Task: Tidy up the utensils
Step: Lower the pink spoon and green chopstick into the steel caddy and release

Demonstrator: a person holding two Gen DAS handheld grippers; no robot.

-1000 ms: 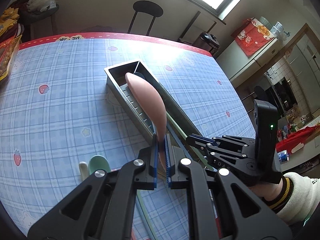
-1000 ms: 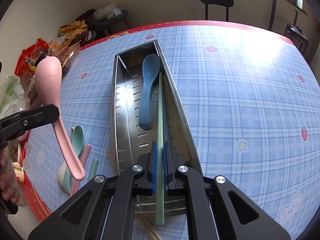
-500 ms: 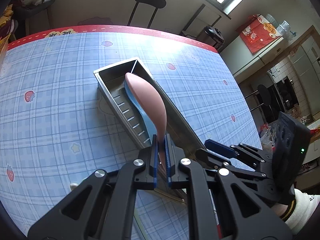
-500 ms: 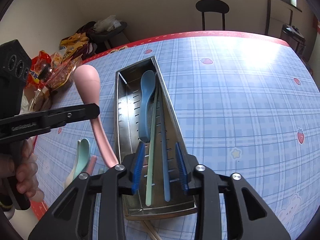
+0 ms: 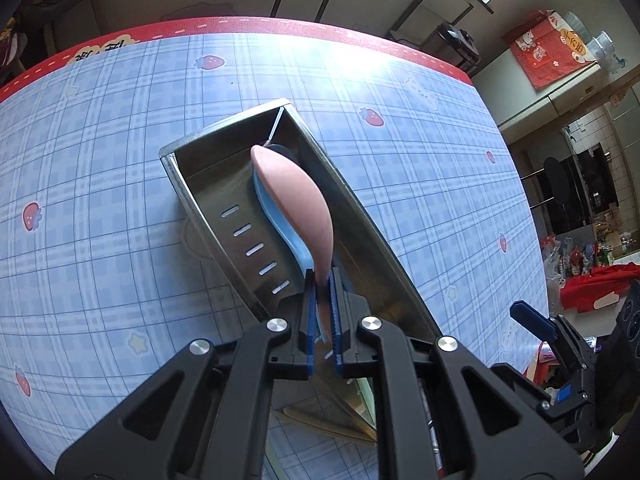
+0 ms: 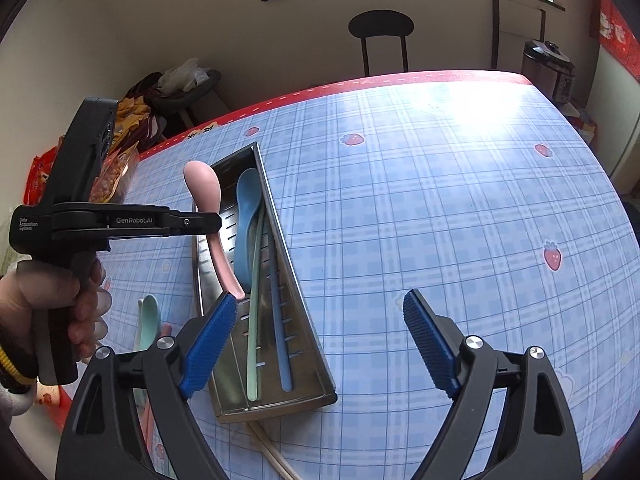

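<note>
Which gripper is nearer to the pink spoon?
Left. The left gripper is shut on the pink spoon handle; the right gripper stands open beside it, holding nothing.

Metal tray [image 6: 308, 344] on checked table [image 6: 440, 208]

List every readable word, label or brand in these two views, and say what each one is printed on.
"GenRobot.AI": on the side of the left gripper, which is shut on the pink spoon.
"Data Acquisition System": small print on the rear of that gripper's body, just legible.
Characters on the tablecloth border near the far red edge: too distorted to read.
Characters on the red hanging at the wall: too small to read.
Snack bags beside the table: print blurred.
</note>
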